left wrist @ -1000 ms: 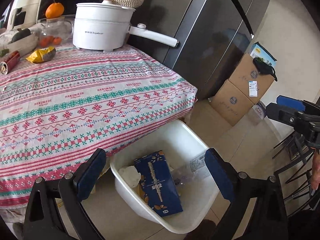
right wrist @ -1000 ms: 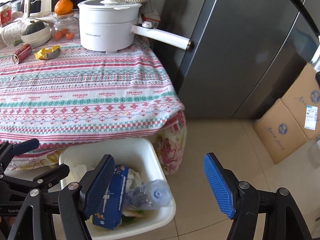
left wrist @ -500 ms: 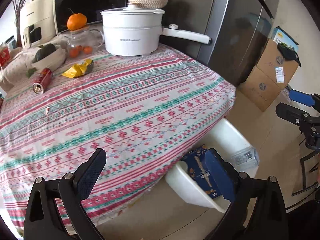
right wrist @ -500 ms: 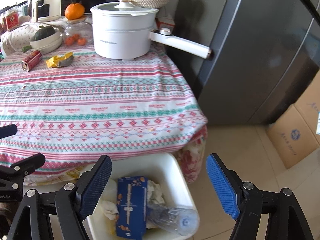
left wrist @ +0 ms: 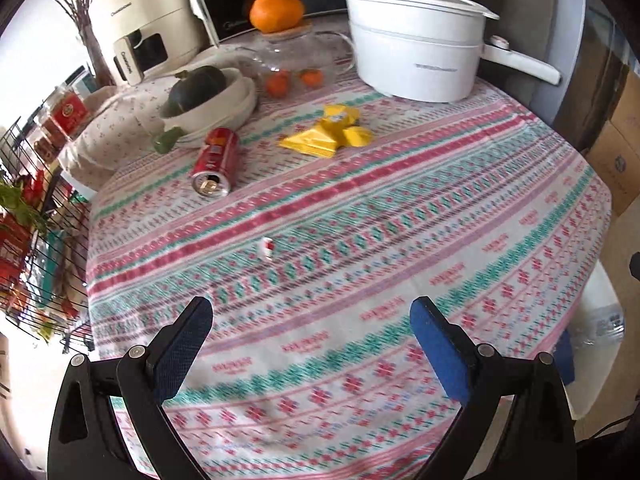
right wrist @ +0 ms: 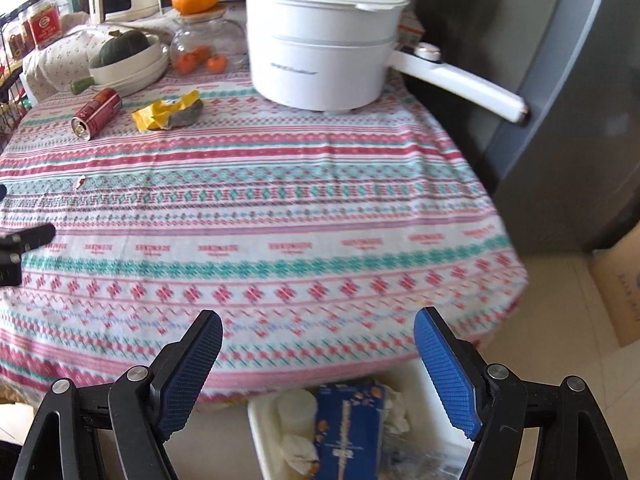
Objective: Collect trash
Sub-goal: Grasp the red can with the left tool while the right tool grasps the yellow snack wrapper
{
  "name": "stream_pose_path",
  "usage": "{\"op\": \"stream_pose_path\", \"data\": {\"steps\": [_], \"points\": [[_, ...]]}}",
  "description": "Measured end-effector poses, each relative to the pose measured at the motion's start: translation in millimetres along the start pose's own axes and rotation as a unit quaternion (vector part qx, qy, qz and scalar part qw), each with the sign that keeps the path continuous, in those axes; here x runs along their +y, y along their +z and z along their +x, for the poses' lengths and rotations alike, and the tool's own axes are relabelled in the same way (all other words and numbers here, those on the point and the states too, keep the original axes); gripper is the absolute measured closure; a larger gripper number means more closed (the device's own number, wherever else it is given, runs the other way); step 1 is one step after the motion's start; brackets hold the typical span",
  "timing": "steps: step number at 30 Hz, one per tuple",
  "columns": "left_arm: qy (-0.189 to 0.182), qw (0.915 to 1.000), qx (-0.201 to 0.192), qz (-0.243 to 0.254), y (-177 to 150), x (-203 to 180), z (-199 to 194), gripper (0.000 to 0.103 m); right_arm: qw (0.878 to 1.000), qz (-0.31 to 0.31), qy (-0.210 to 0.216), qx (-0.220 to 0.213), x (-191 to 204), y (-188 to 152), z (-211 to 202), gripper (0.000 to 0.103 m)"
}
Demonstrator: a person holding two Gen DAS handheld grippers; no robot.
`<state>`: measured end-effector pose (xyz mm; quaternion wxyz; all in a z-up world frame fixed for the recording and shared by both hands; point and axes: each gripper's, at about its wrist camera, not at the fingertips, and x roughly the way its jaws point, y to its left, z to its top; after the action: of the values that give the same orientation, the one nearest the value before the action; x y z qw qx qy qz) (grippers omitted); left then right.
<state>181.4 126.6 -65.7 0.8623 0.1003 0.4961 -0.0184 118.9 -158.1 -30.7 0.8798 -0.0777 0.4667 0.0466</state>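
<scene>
Swung up from over the bin onto the table since a second ago. Left gripper [left wrist: 310, 322] wide open, holding nothing, hovering over tablecloth [left wrist: 360, 248]. Right gripper [right wrist: 318, 334] same, gaping and empty. Red can [left wrist: 213, 161] and yellow wrapper [left wrist: 329, 134] lying well ahead; white bin [right wrist: 264, 432] just below right claw.

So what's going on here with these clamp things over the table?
A person is clearing trash with a hand-held gripper in each hand. Both the left hand-held gripper and the right hand-held gripper are open and empty, above the near edge of the table. A red can, a yellow wrapper and a small scrap lie on the tablecloth. The white bin on the floor already holds a blue box.
</scene>
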Motion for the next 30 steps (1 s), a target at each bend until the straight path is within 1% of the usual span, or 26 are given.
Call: {"op": "stream_pose_path", "data": {"steps": [5,9,11,13,16,18,21,22,25,28,30], "points": [[0.012,0.9997,0.0,-0.02,34.6,63.3,30.8,0.003,1.0,-0.005,0.027,0.013,41.6,43.8,38.0,0.021],[-0.01,0.998,-0.017,-0.06,55.6,105.9,62.9,0.003,0.997,0.016,0.071,-0.002,79.2,82.8,71.4,0.02],[-0.024,0.9954,-0.026,-0.088,62.4,122.1,78.5,0.004,0.994,0.034,0.099,-0.007,97.6,99.5,91.9,0.02],[-0.038,0.9923,-0.038,-0.112,67.7,133.6,91.6,0.005,0.991,0.056,0.118,-0.005,112.7,114.8,114.9,0.02],[-0.062,0.9879,-0.048,-0.133,74.9,140.9,108.3,0.009,0.986,0.1,0.132,0.001,121.6,132.8,144.3,0.02],[-0.064,0.9873,-0.052,-0.136,79.9,141.0,118.2,0.013,0.982,0.131,0.14,0.004,122.1,141.6,160.3,0.02],[-0.064,0.9874,-0.052,-0.136,85.9,141.7,132.8,0.02,0.975,0.166,0.147,-0.001,126.0,156.8,181.7,0.02],[-0.064,0.9875,-0.051,-0.135,87.1,141.6,137.2,0.025,0.973,0.174,0.149,-0.005,127.0,161.7,187.0,0.02],[-0.068,0.9877,-0.049,-0.132,88.2,142.1,147.2,0.033,0.968,0.2,0.149,-0.016,131.1,175.6,202.8,0.02],[-0.073,0.9884,-0.046,-0.125,87.9,139.7,153.3,0.048,0.967,0.217,0.135,-0.016,135.3,184.7,217.8,0.02],[-0.071,0.9889,-0.049,-0.121,87.3,138.5,153.1,0.048,0.966,0.22,0.132,-0.009,138.6,187.0,226.6,0.022]]}}
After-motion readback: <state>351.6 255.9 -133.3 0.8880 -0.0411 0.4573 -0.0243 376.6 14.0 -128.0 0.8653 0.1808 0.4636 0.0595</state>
